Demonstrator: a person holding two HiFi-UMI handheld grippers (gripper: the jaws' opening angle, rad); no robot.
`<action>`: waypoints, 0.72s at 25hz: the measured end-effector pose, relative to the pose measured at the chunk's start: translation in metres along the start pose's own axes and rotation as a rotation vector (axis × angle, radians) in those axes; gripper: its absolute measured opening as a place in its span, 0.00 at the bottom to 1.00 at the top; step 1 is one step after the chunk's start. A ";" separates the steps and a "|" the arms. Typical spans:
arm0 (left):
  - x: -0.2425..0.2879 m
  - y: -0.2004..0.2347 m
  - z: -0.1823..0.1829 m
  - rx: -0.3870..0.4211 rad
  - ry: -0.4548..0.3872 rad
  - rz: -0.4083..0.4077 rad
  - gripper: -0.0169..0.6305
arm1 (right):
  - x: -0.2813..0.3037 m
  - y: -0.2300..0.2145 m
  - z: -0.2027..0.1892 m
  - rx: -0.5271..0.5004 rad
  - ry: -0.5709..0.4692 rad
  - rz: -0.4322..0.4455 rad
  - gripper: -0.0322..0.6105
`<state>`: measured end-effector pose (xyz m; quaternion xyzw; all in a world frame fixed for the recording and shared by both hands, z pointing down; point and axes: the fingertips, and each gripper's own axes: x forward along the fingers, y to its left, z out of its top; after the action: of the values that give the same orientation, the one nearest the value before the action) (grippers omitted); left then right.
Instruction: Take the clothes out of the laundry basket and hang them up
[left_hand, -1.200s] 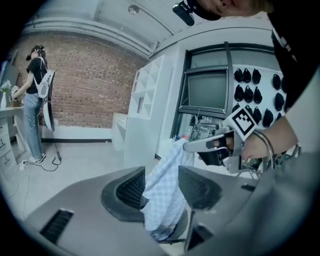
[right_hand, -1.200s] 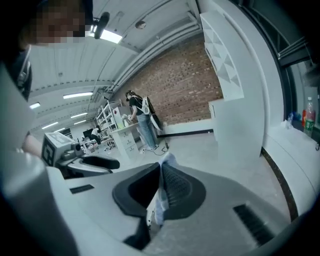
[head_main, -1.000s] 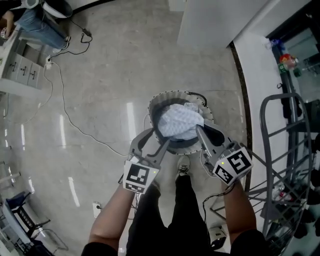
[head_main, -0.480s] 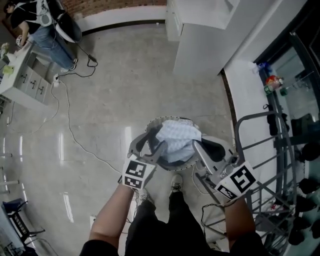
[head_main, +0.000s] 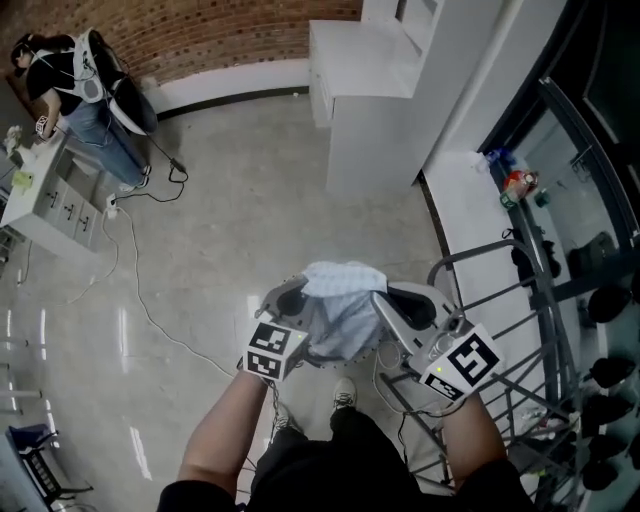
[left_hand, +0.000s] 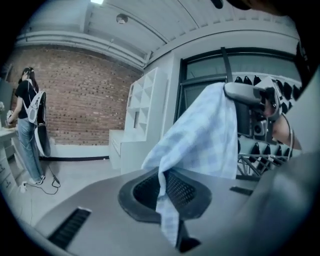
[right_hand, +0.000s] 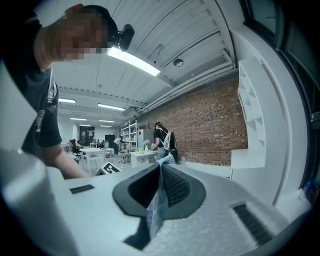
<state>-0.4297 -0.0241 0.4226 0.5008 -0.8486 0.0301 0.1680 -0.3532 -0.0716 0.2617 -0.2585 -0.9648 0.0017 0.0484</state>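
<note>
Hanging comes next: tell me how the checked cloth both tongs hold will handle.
Probably floppy: the checked cloth sags between the right tongs and the left tongs, whose jaws just closed on it. Likely light: thin pinched edges carry it. May slip if tugged.

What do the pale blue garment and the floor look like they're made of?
The garment: thin woven cloth, perhaps cotton, matte; it drapes in soft folds and shows a faint check.
The floor: hard polished stone or tile, perhaps sealed concrete; glossy, with streaks of reflected light.
</note>
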 end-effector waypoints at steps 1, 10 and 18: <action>0.001 -0.001 0.008 0.008 -0.004 0.013 0.05 | -0.006 -0.006 -0.001 0.013 -0.005 -0.007 0.08; -0.018 0.022 0.082 -0.042 -0.123 0.157 0.05 | -0.030 -0.042 -0.020 0.136 -0.033 -0.031 0.08; -0.034 0.025 0.128 -0.037 -0.214 0.174 0.05 | -0.025 -0.043 -0.041 0.192 -0.016 -0.038 0.08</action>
<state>-0.4686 -0.0113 0.2946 0.4224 -0.9023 -0.0248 0.0825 -0.3493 -0.1226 0.3017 -0.2345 -0.9653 0.0952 0.0650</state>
